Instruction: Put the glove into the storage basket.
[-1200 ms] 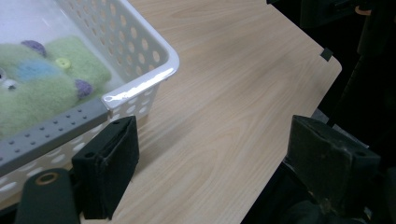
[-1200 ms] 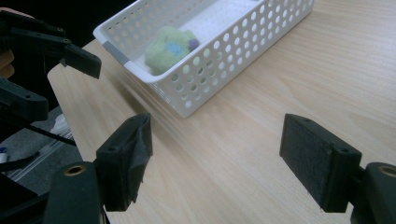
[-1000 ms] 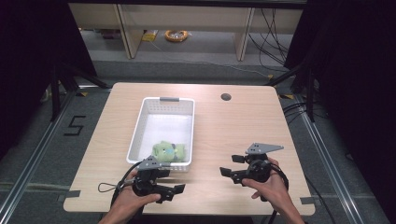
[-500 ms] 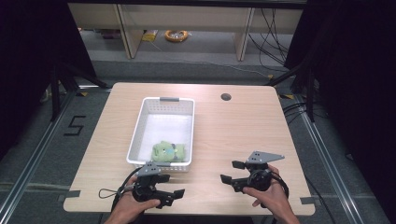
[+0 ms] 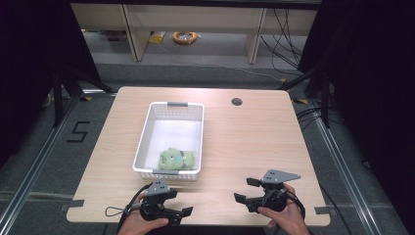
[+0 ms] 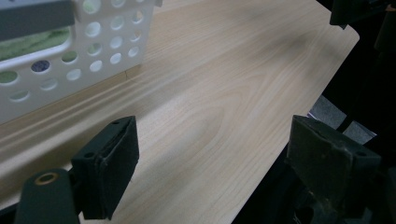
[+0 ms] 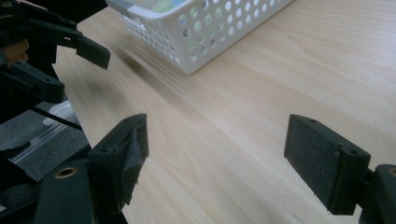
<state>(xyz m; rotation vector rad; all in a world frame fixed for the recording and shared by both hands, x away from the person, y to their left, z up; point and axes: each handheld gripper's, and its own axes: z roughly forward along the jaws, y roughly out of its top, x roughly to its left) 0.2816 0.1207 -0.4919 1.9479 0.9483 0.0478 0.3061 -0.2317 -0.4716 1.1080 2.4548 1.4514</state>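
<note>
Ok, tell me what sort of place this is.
Probably a lab or workshop set up for recording handling tasks. A plain wooden table stands on a grey floor with a taped number beside it, loose cables trail behind, and a person holds the left gripper and right gripper over it.

- Light wooden table (image 5: 254,147) at frame centre, small round hole (image 5: 237,102) near its far edge.
- White perforated basket (image 5: 147,131) left of centre, holding a green plush toy (image 5: 175,159) at its near end.
- Orange cable coil (image 5: 185,36) on the floor, top centre.
</note>
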